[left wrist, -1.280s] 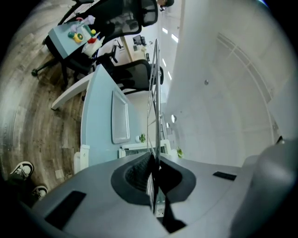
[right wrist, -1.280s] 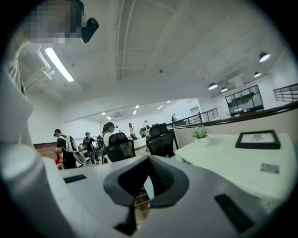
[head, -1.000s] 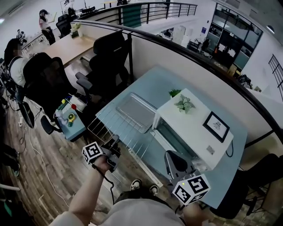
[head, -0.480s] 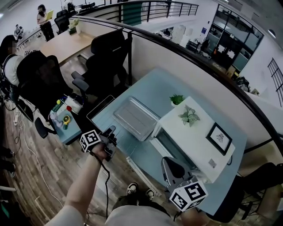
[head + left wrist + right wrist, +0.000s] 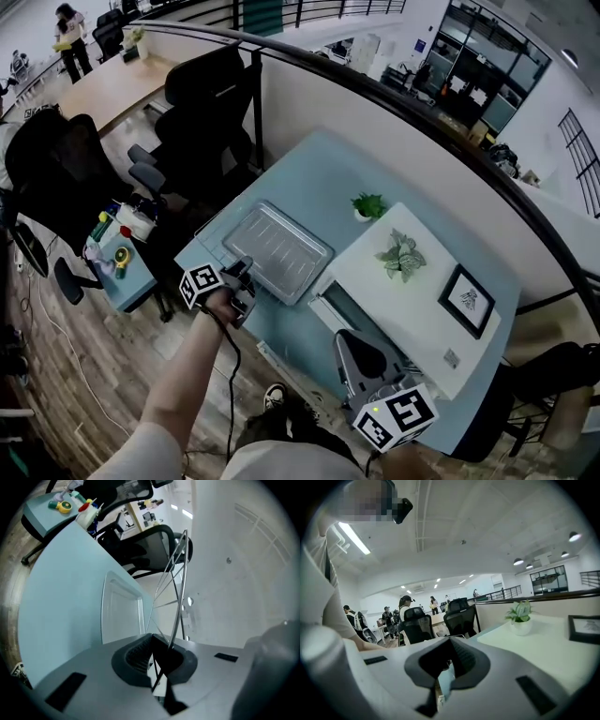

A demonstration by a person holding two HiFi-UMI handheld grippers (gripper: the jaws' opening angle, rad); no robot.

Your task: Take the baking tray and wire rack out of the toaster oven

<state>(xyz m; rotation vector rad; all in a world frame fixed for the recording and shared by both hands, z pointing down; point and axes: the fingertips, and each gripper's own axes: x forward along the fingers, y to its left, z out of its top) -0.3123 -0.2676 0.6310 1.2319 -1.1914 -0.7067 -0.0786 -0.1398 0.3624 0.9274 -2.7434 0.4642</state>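
My left gripper [image 5: 244, 272] is clamped tight on a thin wire at the near edge of the wire rack [image 5: 181, 583]. The rack is a bare silver grid of slim rods inside a thicker frame. It is out of the oven, roughly flat over the baking tray [image 5: 281, 248]; I can't tell if they touch. The tray is a shallow grey metal rectangle with a raised rim, lying on the pale blue table [image 5: 309, 178] just left of the white toaster oven [image 5: 412, 281], whose door is open. My right gripper [image 5: 349, 347] has its jaws together on nothing, in front of the oven.
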